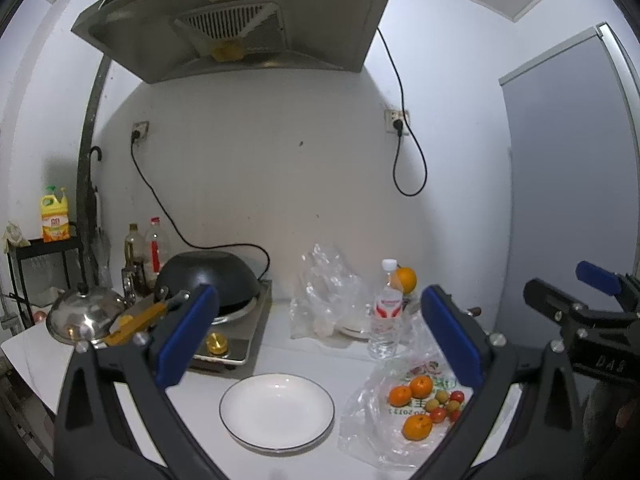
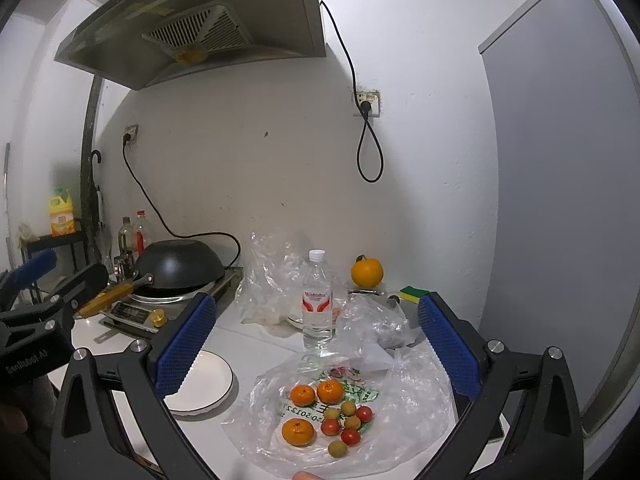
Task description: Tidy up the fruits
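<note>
White countertop (image 1: 280,352) runs along a pale kitchen wall under a steel range hood (image 1: 240,20), and from my left wrist camera I look down at it over the left gripper (image 1: 320,336), whose blue-padded jaws stand wide apart with nothing between them. Between the fingers I see an empty white plate (image 1: 277,411) lying flat, and just to its right a flattened plastic bag (image 1: 384,420) carrying the fruit: three tangerines (image 1: 417,426) and a cluster of small red and yellowish fruits (image 1: 446,402). Behind them stand a water bottle (image 1: 386,312), crumpled clear plastic (image 1: 328,296) and a large orange (image 1: 405,278) near the wall; a dark wok (image 1: 212,280) sits on a cooker to the left, with a steel lid (image 1: 86,314) beside it. My right gripper (image 1: 560,308) shows at the right edge, too partial there to judge. Switching to the right wrist camera, the right gripper (image 2: 318,344) is also spread wide and holds nothing, hovering above the plastic bag (image 2: 400,420). The tangerines (image 2: 298,432) and small fruits (image 2: 348,424) lie on it between my fingers, the plate (image 2: 208,388) is just left of the bag, partly hidden by the left finger, and the bottle (image 2: 318,296) and orange (image 2: 367,272) stand behind. A green-and-yellow sponge (image 2: 414,293) rests near the wall, and my left gripper (image 2: 52,300) intrudes at the left edge.
</note>
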`<action>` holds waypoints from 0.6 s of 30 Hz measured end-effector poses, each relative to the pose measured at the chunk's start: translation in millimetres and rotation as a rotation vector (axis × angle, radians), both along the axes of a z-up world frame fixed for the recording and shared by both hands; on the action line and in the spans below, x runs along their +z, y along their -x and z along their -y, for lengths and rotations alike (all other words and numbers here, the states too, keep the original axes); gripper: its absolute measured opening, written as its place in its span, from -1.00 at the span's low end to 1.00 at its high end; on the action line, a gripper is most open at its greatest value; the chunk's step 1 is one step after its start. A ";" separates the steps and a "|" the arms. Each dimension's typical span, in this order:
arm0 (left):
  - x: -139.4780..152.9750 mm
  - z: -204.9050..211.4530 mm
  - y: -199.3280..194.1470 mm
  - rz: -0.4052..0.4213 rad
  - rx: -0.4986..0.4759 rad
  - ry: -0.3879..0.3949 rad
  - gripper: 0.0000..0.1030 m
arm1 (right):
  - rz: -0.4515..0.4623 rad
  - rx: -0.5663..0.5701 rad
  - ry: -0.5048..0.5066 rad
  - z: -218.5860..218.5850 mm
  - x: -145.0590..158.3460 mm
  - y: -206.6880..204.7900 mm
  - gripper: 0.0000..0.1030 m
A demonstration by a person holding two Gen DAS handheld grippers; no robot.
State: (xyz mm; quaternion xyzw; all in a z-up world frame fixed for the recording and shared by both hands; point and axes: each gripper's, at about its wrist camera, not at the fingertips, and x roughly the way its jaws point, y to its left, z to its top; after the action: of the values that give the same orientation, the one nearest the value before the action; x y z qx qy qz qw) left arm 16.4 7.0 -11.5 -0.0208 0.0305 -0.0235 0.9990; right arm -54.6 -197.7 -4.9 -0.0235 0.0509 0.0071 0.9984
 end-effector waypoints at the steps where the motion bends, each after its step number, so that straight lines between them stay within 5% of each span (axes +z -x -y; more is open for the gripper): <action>1: -0.9 -0.7 -0.2 -0.002 0.000 0.000 0.98 | 0.000 -0.004 0.000 0.6 -0.9 -0.8 0.99; 18: -8.3 -7.2 -3.2 -0.030 -0.008 0.011 0.98 | -0.007 -0.020 -0.005 2.7 -12.3 0.6 0.99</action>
State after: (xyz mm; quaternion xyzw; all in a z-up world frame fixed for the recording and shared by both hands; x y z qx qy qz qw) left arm 19.5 14.2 -19.9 -0.0268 0.0456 -0.0275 0.9982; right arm -55.1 -200.5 -17.1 -0.0203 0.0546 -0.0026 0.9983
